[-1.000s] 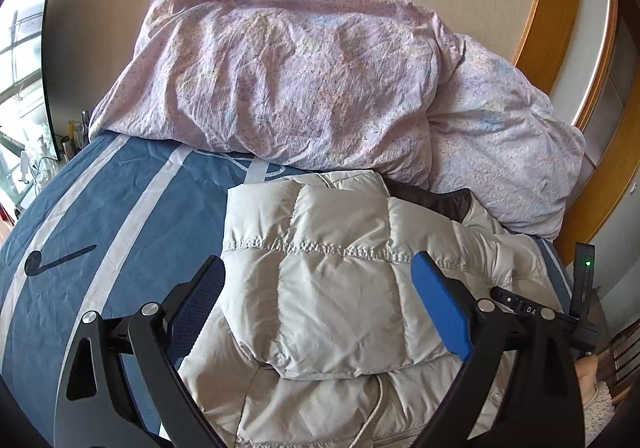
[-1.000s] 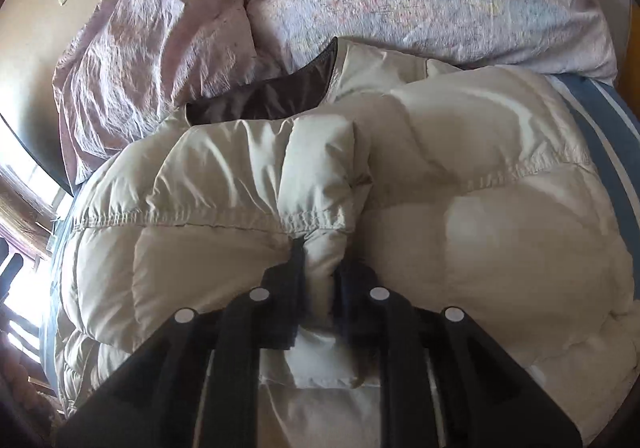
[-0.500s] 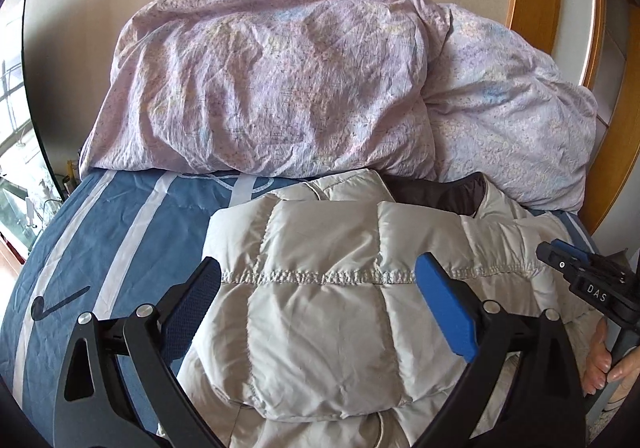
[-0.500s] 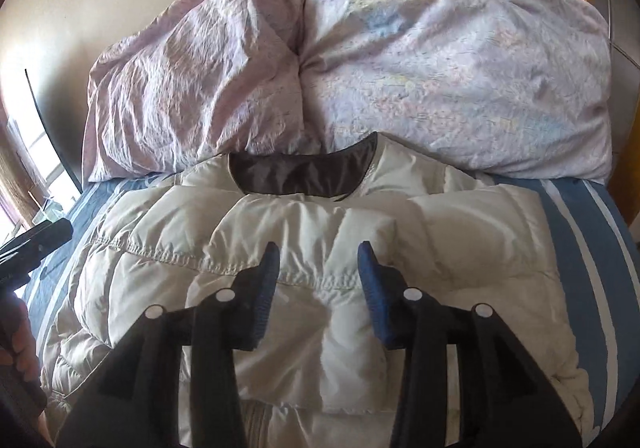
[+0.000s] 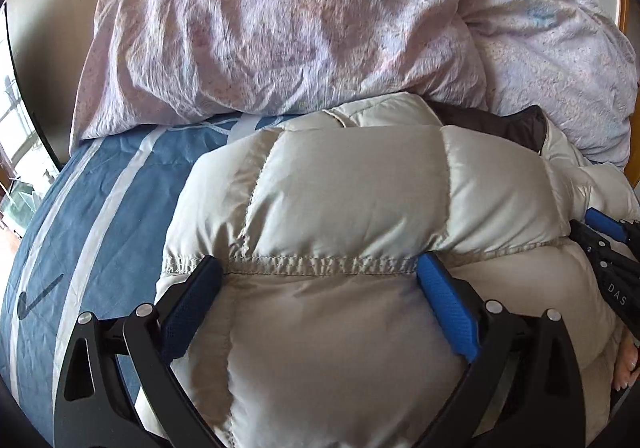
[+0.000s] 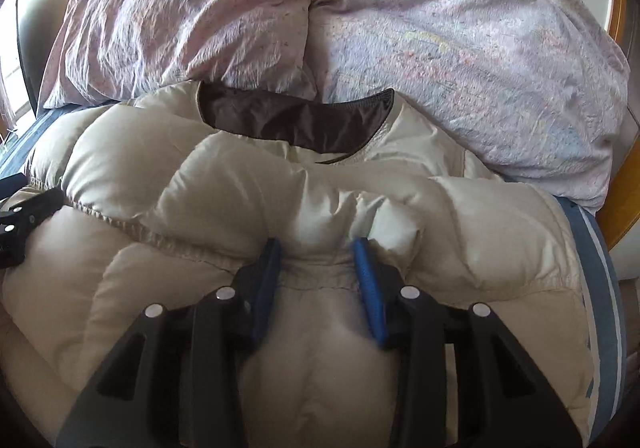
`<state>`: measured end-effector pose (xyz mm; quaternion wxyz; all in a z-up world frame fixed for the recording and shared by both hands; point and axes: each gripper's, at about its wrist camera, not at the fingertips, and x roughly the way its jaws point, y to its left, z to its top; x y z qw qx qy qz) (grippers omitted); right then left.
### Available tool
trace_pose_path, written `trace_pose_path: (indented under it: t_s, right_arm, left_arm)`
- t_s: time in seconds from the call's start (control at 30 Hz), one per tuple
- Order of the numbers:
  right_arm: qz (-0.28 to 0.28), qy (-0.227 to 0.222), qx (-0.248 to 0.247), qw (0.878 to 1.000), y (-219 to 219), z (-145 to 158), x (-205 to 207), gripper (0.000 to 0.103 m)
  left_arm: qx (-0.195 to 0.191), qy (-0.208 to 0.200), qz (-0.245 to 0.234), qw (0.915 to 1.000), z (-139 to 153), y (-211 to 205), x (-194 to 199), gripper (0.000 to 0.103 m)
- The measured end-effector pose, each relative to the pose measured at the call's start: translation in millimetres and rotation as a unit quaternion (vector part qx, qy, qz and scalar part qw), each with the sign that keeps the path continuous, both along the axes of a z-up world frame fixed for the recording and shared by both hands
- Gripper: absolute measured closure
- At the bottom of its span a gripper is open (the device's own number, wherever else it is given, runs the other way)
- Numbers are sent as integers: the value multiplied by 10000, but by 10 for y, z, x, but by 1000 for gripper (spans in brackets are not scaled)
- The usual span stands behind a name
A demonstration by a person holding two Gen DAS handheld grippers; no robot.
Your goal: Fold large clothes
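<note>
Puffer jacket (image 5: 340, 207) below lilac duvet (image 5: 280, 19), on blue bed sheet (image 5: 100, 207).
Left hand-held gripper (image 5: 320, 276) spread wide over jacket; right hand-held gripper (image 6: 316, 252) partly apart, pressing its padding.

Both wrist cameras look low and close across the jacket (image 5: 340, 207) toward the duvet (image 5: 280, 27) heaped at the bed's head. The left view sits over the jacket's left half, with blue bedsheet (image 5: 100, 207) at its side; the right view, over the right half, faces the brown collar lining (image 6: 296, 123). Both share jacket, lining and duvet; each catches the other gripper at its edge.
</note>
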<state>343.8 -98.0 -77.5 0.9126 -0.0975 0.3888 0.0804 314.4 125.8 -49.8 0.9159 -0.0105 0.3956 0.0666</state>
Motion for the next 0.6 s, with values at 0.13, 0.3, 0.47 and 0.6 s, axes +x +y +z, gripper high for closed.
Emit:
trace_pose_path:
  t_s: [0.13, 0.3, 0.47, 0.6]
  right_arm:
    - [27, 10, 33, 10000, -18, -17, 24, 64]
    - [184, -85, 567, 9982, -204, 276, -280, 64]
    - [422, -101, 645, 9970, -320, 372, -572, 64]
    - [501, 153, 262, 9983, -231, 179, -591, 64]
  left_arm:
    - [2, 100, 9, 10000, -50, -1, 86, 1]
    - [-42, -20, -143, 9999, 136, 67, -188, 1]
    - [190, -93, -164, 9996, 237, 232, -543, 1]
    - [259, 138, 43, 9996, 95, 383, -553, 1]
